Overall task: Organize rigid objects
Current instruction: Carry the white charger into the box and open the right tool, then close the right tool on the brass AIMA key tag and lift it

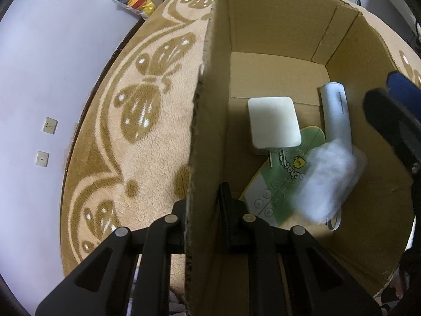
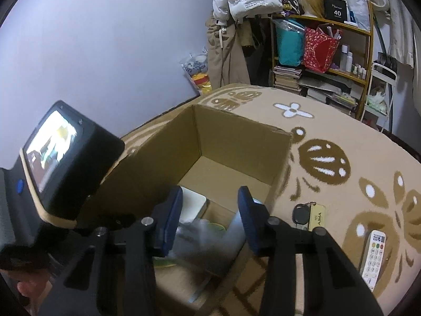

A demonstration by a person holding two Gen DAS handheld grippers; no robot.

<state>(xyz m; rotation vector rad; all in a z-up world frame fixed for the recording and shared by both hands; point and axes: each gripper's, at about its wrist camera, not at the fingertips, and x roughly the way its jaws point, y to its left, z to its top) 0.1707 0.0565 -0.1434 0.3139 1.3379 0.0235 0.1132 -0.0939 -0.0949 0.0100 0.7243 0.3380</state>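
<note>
Since the left gripper [image 1: 204, 210] is pinched shut on the cardboard box [image 1: 276, 26] wall, it's basically steadying it; thin corrugated board, light and bendy, so hold near the rim. Right gripper [image 2: 210, 221] hangs open over the box, holding nothing. Inside sit a white square block [image 1: 273, 122], a white tube [image 1: 336, 110] and a flat green card [image 1: 284, 181], all stiff and light. That clear blurry packet [image 1: 329, 181] looks slippery; can't tell what it is. Remote [image 2: 373, 255] and key fob [image 2: 302, 214] wait on the rug [image 2: 342, 137].

Count in my cardboard box [image 1: 276, 26]: one white charger [image 1: 273, 122], one white tube [image 1: 338, 113], one green card [image 1: 284, 181], one blurred clear packet [image 1: 329, 184]. On rug at 4 o'clock: one remote [image 2: 373, 255], one key fob [image 2: 302, 214].
</note>
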